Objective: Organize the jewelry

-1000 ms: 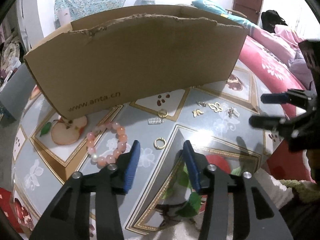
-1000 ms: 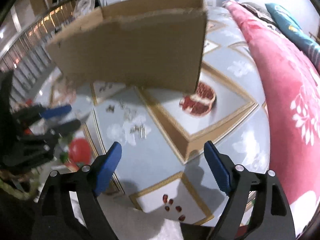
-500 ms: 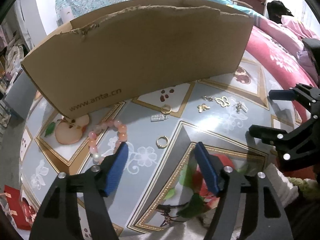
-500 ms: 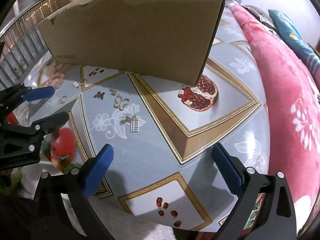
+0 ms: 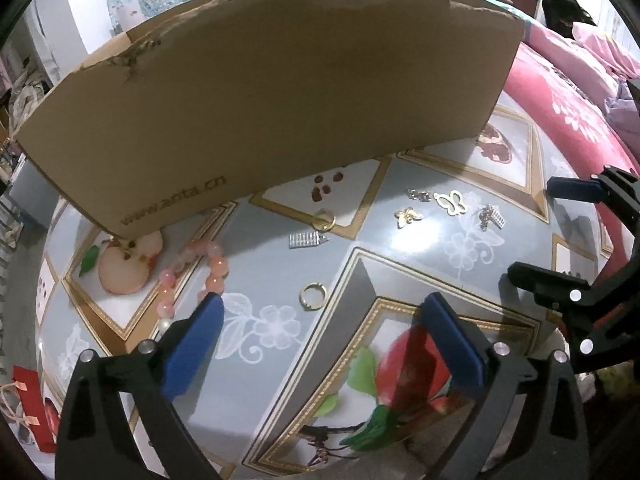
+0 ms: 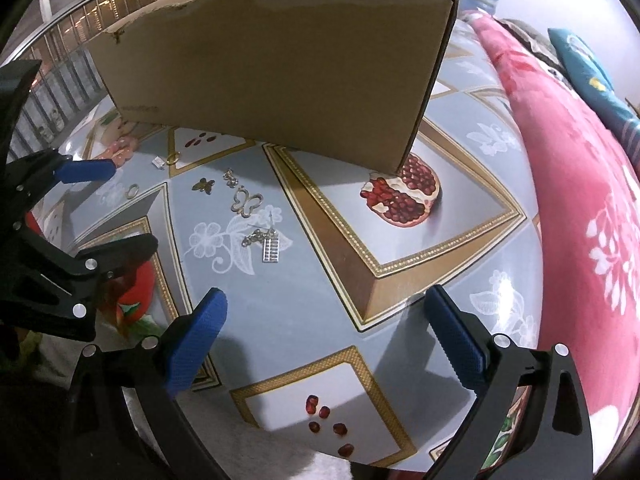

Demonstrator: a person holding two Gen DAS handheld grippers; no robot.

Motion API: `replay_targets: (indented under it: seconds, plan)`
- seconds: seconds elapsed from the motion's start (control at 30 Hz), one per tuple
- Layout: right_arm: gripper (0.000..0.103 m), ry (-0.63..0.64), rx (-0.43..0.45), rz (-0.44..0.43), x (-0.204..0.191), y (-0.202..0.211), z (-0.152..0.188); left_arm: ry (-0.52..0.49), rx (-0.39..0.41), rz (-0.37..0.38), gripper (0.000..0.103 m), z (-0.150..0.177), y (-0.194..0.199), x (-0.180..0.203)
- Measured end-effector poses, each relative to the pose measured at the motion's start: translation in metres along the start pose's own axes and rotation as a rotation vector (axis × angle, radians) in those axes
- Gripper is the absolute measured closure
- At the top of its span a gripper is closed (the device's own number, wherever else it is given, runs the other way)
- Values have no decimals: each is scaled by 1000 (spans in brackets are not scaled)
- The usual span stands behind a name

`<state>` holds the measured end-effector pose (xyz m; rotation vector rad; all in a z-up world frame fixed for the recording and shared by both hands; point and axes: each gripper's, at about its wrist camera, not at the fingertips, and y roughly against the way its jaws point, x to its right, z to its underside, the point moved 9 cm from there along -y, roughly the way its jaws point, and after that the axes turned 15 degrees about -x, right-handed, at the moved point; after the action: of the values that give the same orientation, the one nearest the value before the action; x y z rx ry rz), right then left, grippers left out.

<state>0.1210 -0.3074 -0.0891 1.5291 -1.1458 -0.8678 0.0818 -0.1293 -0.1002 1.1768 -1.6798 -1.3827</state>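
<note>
Both grippers spread wider vs. a sec ago: left gripper (image 5: 320,320) jaws are opening, nothing between them; right gripper (image 6: 324,316) stands wide, also empty. So no piece is picked yet; task looks at its start. Gold ring (image 5: 312,296) lies just ahead of left fingers, pink bracelet (image 5: 192,272) beside, butterfly charms (image 6: 246,202) further. Cardboard box (image 5: 280,92) behind reads "www.anta.cn".

Bright overhead light glares off the tablecloth (image 5: 420,240); strong fisheye bending, dark corners.
</note>
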Motion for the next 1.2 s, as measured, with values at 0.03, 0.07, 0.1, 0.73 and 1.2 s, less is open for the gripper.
replay_targets:
  seconds: [0.03, 0.07, 0.1, 0.73, 1.2]
  plan:
    - [8, 4, -2, 0, 0, 0, 0, 0, -1, 2, 5, -1, 0, 1]
    - [8, 7, -4, 1, 0, 0, 0, -1, -3, 2, 5, -1, 0, 2]
    - [8, 12, -7, 3, -1, 0, 0, 1, -3, 4, 5, -2, 0, 3]
    - [8, 82, -13, -6, -5, -1, 4, 50, -61, -5, 4, -23, -4, 11]
    - [8, 99, -40, 0, -5, -2, 2, 52, -55, 2, 4, -30, -5, 8]
